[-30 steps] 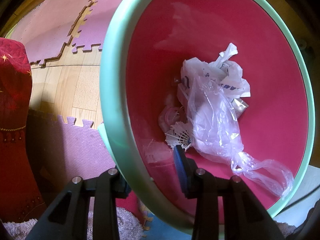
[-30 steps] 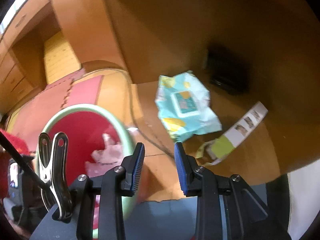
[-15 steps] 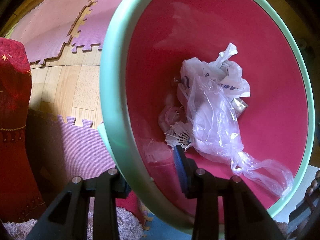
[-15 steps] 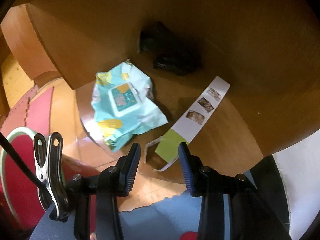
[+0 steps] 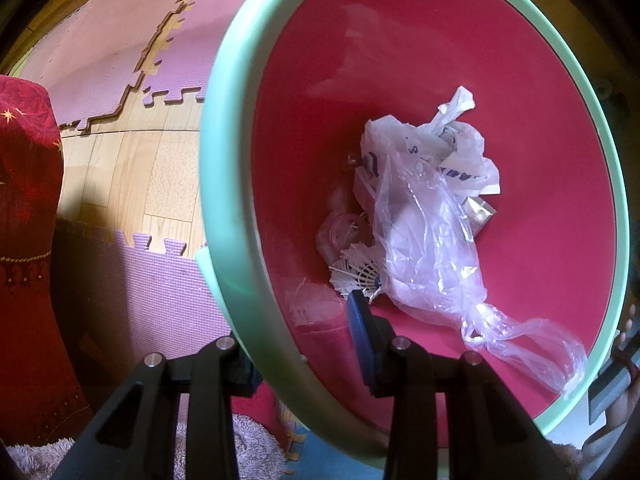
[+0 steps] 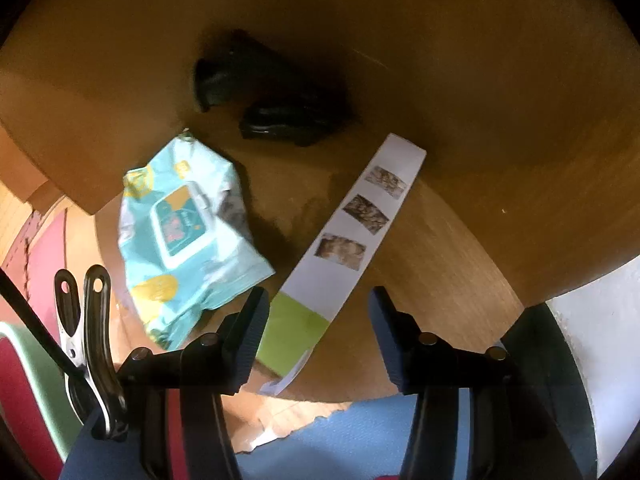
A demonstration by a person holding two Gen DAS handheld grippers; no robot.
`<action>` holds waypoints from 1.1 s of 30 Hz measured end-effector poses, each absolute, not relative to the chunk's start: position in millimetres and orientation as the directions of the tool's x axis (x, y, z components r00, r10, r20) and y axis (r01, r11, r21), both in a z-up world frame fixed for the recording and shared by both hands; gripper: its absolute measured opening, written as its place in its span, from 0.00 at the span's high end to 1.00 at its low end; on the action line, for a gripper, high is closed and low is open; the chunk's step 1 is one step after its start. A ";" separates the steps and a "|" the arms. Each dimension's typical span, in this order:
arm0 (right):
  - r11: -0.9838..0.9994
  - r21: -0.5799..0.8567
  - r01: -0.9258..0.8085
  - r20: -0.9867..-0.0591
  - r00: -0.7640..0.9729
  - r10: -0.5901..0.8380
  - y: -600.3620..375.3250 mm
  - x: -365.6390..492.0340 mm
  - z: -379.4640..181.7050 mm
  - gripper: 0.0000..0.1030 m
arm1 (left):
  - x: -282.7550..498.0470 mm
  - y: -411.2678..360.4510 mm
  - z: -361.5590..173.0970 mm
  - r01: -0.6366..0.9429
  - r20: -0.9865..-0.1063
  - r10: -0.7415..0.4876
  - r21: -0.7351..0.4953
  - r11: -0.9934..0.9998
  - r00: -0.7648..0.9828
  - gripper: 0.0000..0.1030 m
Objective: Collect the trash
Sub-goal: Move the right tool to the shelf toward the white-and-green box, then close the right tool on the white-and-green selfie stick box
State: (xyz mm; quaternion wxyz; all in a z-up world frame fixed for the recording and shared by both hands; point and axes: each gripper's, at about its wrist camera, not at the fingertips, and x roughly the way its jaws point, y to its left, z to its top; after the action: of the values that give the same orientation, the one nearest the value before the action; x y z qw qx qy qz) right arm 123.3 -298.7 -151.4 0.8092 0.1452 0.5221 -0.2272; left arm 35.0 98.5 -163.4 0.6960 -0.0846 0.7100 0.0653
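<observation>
Left gripper point(image 5: 308, 344) clamped on mint-green rim of red trash bin point(image 5: 224, 184); crumpled clear plastic bag point(image 5: 424, 240) and shuttlecock point(image 5: 356, 272) lie inside. Right gripper point(image 6: 316, 336) jaws opening, nothing between pads, above wooden table point(image 6: 460, 240). On table: long white paper strip point(image 6: 356, 232) with green end and 3 photos; crumpled teal wet-wipes pack point(image 6: 180, 232) just beside it.

Crumpled teal wipes pack point(image 6: 188, 236) beside flat paper strip point(image 6: 348, 240), tabletop

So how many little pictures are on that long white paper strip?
3, in a row along the paper strip: one near its far end, one in the middle, one nearest the green part. None looks hidden.
</observation>
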 end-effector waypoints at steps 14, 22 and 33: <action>0.816 -0.022 0.578 -0.916 0.315 -0.248 -320.6 142.8 -171.2 0.49 | 35.1 96.9 -164.1 -0.208 -0.999 -0.029 -0.025 0.978 -0.017 0.63; 0.805 -0.050 0.591 -0.918 0.290 -0.269 -330.8 149.4 -181.9 0.48 | 36.1 93.7 -165.8 -0.200 -1.000 -0.021 -0.017 0.980 -0.019 0.62; 0.792 -0.050 0.608 -0.927 0.267 -0.264 -335.1 144.6 -188.5 0.57 | 38.3 92.3 -166.2 -0.202 -1.000 -0.019 -0.014 0.979 -0.021 0.62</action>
State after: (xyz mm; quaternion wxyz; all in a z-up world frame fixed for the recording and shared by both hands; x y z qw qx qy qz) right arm 144.6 -335.1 -188.5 0.7797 0.1603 0.5368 -0.2797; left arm 38.3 92.3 -166.2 0.6952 -0.0776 0.7116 0.0659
